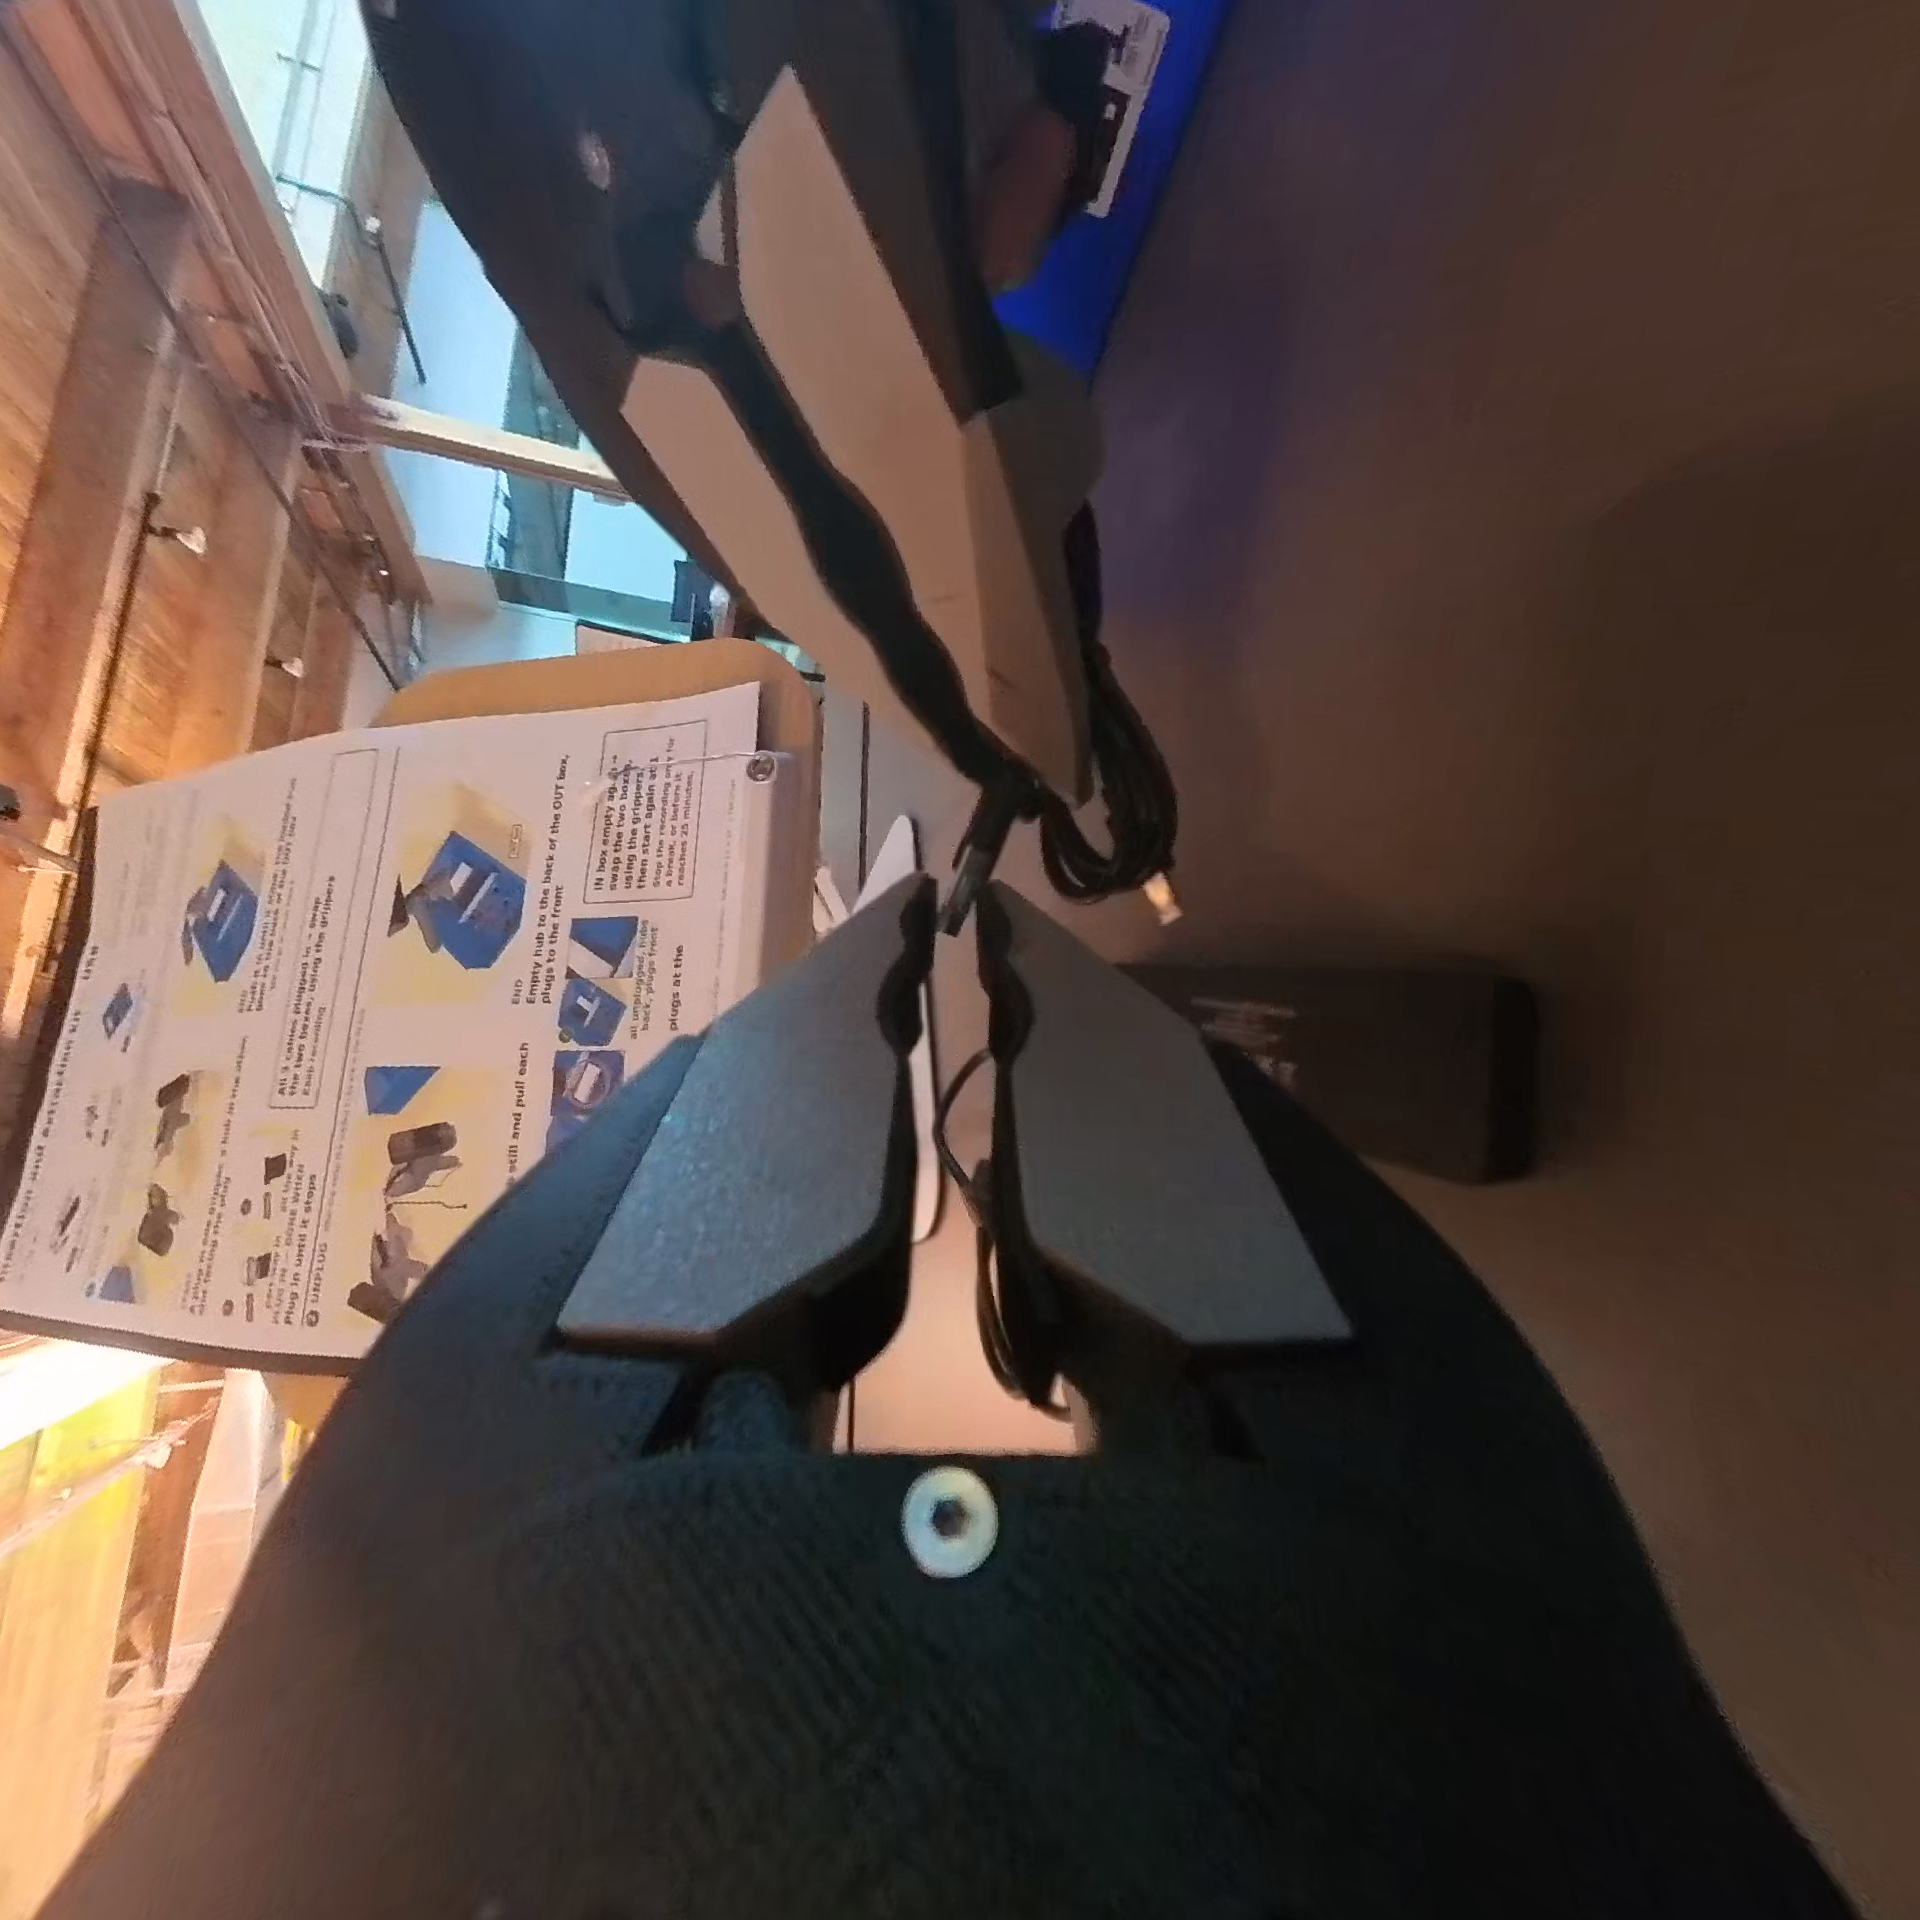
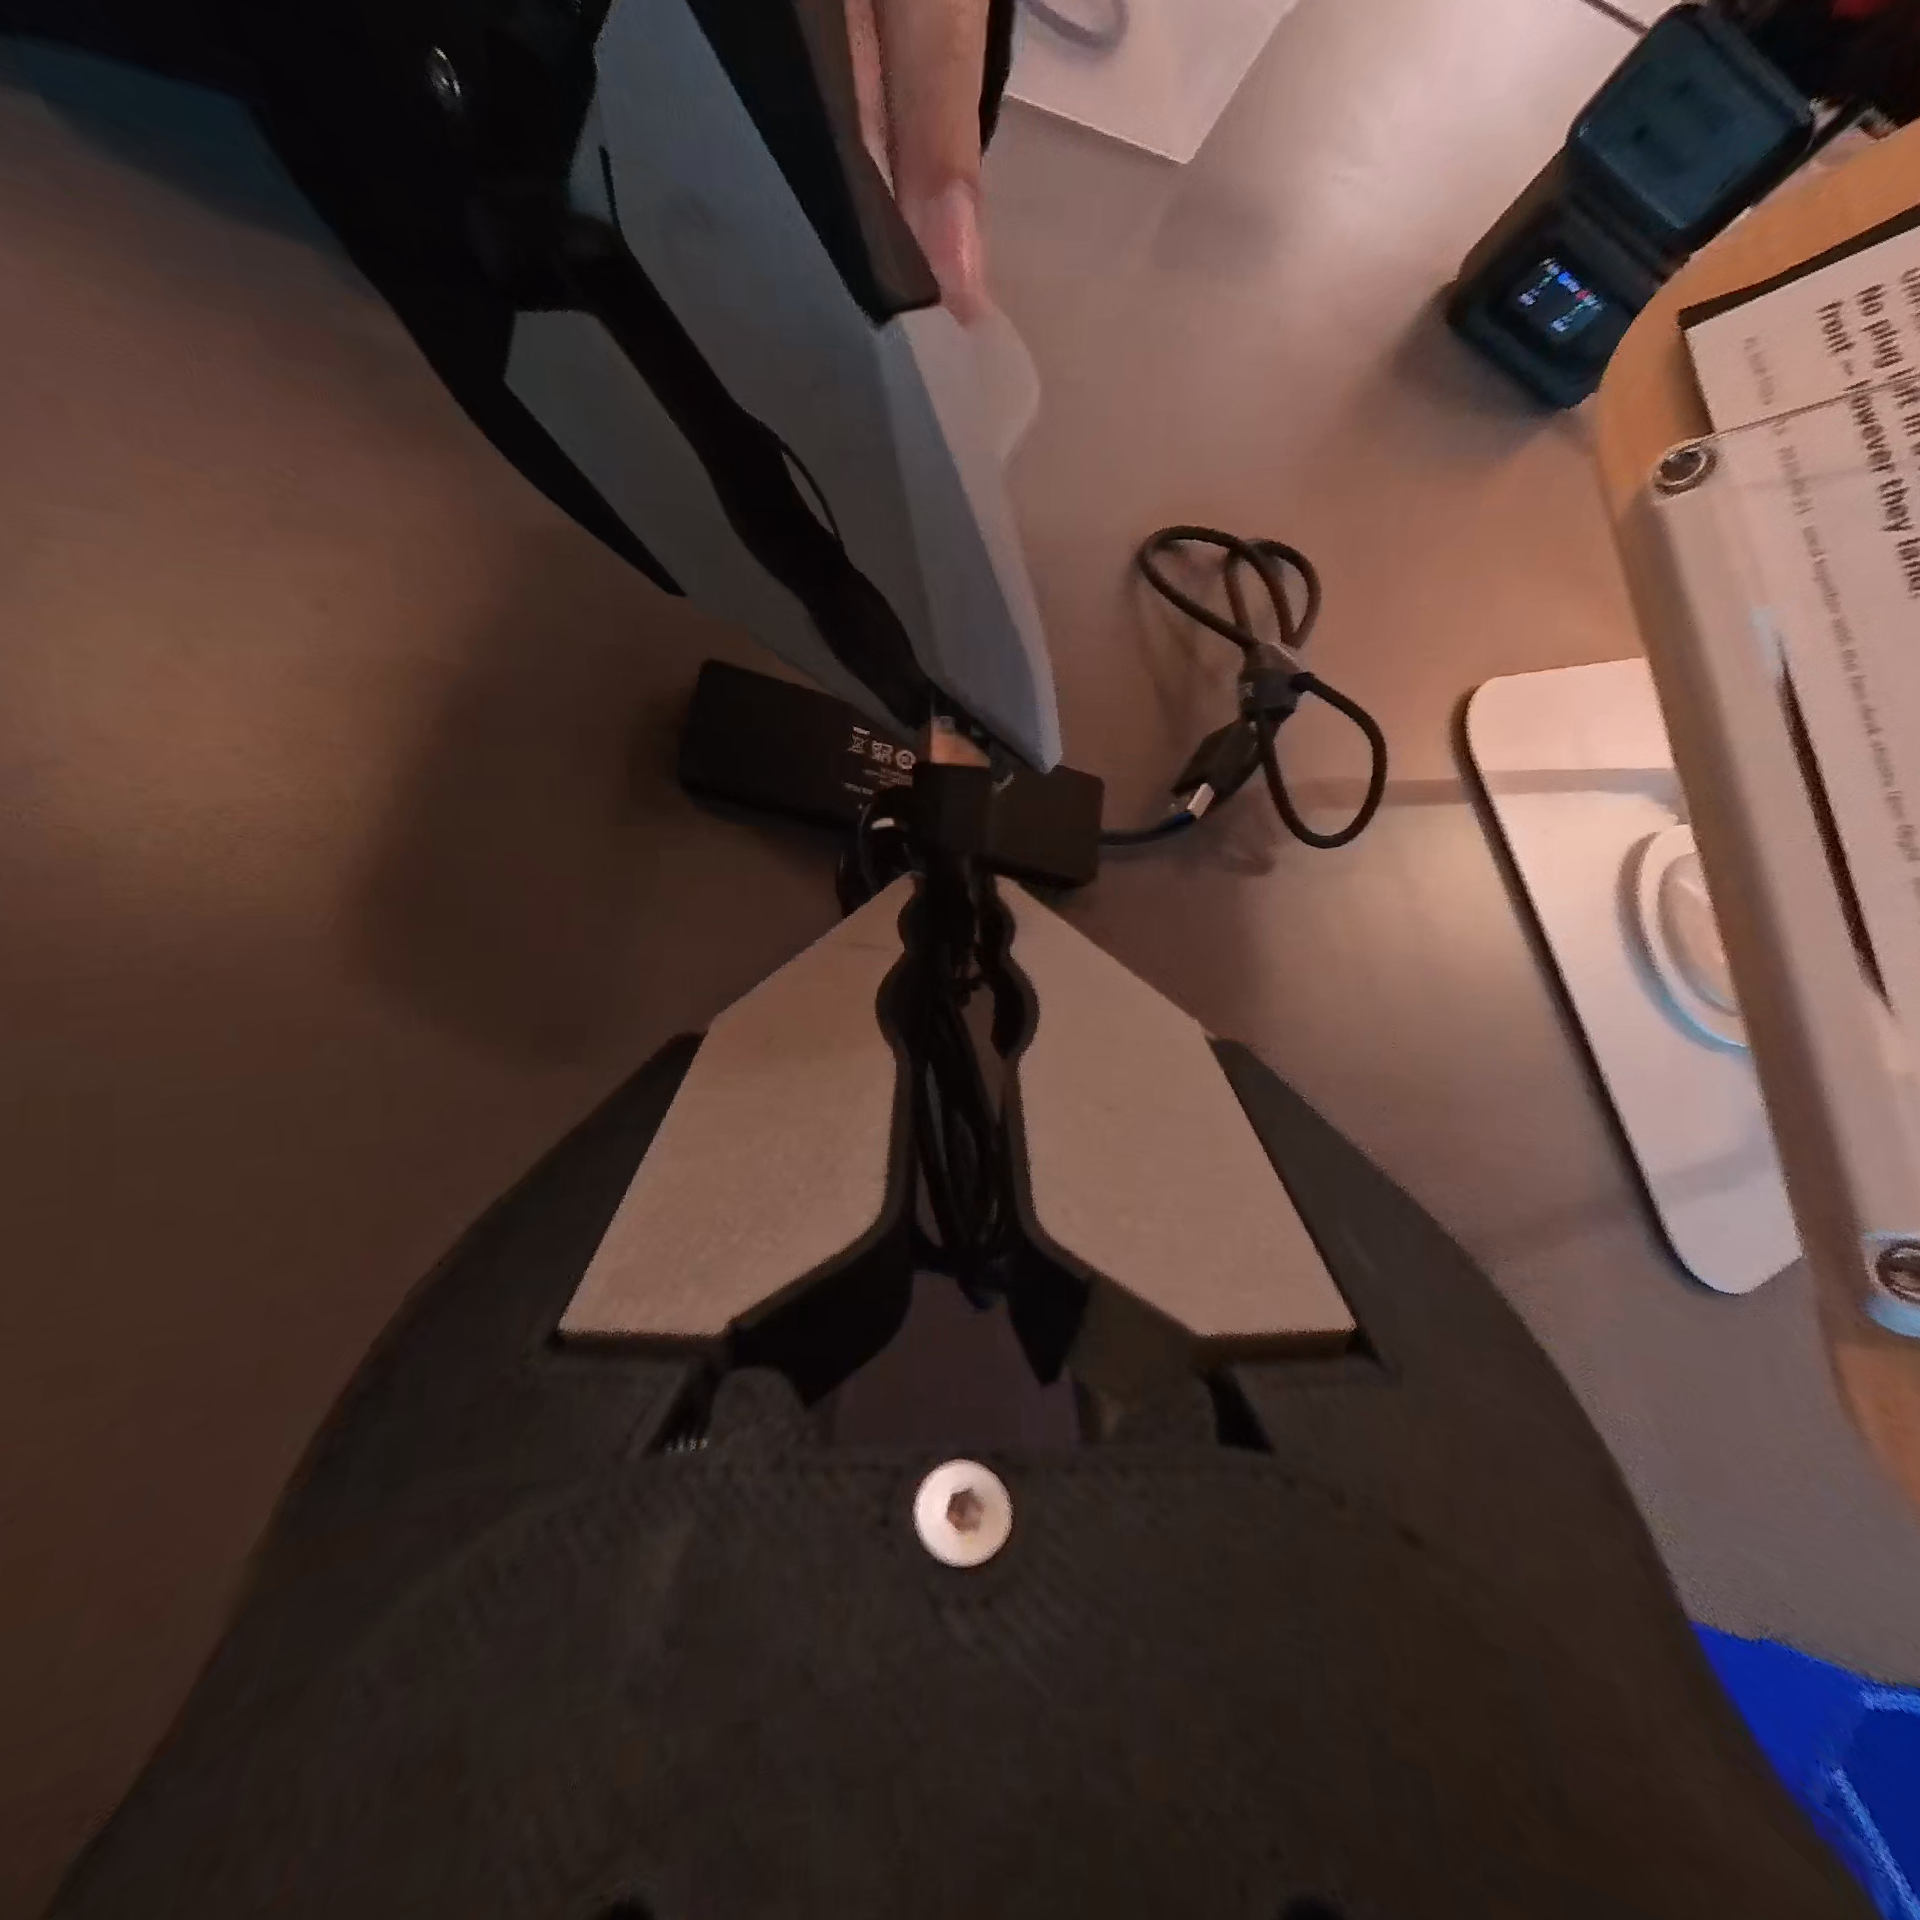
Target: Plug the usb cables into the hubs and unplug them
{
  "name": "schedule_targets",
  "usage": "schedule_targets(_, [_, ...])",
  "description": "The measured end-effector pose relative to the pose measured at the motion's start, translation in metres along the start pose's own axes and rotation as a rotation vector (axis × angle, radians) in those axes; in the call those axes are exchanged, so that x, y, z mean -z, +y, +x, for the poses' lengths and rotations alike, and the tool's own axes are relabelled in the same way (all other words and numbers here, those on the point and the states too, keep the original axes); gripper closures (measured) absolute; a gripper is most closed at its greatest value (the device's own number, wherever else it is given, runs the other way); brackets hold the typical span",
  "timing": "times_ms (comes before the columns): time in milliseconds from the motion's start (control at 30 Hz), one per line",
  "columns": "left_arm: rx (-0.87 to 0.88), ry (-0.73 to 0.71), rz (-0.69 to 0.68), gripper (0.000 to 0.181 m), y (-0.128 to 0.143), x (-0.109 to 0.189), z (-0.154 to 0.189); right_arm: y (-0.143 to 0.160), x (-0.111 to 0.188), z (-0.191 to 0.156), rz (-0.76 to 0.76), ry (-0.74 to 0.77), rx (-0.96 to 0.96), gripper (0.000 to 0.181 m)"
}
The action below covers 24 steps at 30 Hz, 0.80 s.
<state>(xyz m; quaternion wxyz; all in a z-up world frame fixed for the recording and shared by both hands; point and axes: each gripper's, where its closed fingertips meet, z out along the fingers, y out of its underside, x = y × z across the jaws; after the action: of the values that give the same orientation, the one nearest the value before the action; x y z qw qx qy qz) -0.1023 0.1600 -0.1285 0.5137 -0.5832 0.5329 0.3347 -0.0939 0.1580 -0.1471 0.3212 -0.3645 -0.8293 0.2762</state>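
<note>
My right gripper (image 2: 951,894) is shut on a bundled black USB cable (image 2: 951,1091). The cable's black plug (image 2: 951,810) sticks out past the fingertips. My left gripper (image 1: 956,899) meets it tip to tip, and its jaws are closed to a narrow gap on that plug's end. In the left wrist view the right gripper (image 1: 1023,800) comes in from the upper left with the cable loops (image 1: 1117,831) hanging below it and a free plug (image 1: 1169,906). A black hub (image 2: 790,738) lies flat on the table under both tips; it also shows in the left wrist view (image 1: 1351,1060).
A second coiled black cable (image 2: 1278,665) with its plug lies right of the hub. A blue box (image 1: 1112,187) stands beyond. An instruction sheet (image 1: 416,987) on a stand, its white base (image 2: 1590,914) and a black device (image 2: 1621,197) border the table. A hand (image 2: 935,177) holds the left gripper. Both grippers' tips are close together, under 4 cm apart.
</note>
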Motion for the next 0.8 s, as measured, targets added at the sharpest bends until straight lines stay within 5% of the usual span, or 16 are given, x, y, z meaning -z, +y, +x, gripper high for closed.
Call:
schedule_targets(133, [0.130,0.033,-0.029,0.177,0.009,0.000,0.000,0.010,0.000,0.015,-0.082,0.075,-0.030,0.175])
schedule_targets(267, [0.467,0.227,0.015,0.181,0.017,0.006,0.008,0.043,0.003,0.047,-0.248,0.266,-0.011,0.178])
schedule_targets(533, [1.050,0.632,-0.156,0.108,0.030,0.002,0.052,0.085,0.012,0.080,-0.469,0.447,-0.078,0.178])
schedule_targets(667, [1.128,0.598,-0.218,0.106,0.022,-0.005,0.056,0.087,0.012,0.086,-0.465,0.483,-0.143,0.178])
schedule_targets(800, [1.114,0.449,-0.439,0.098,0.036,0.006,0.064,0.088,0.018,0.090,-0.464,0.500,-0.171,0.178])
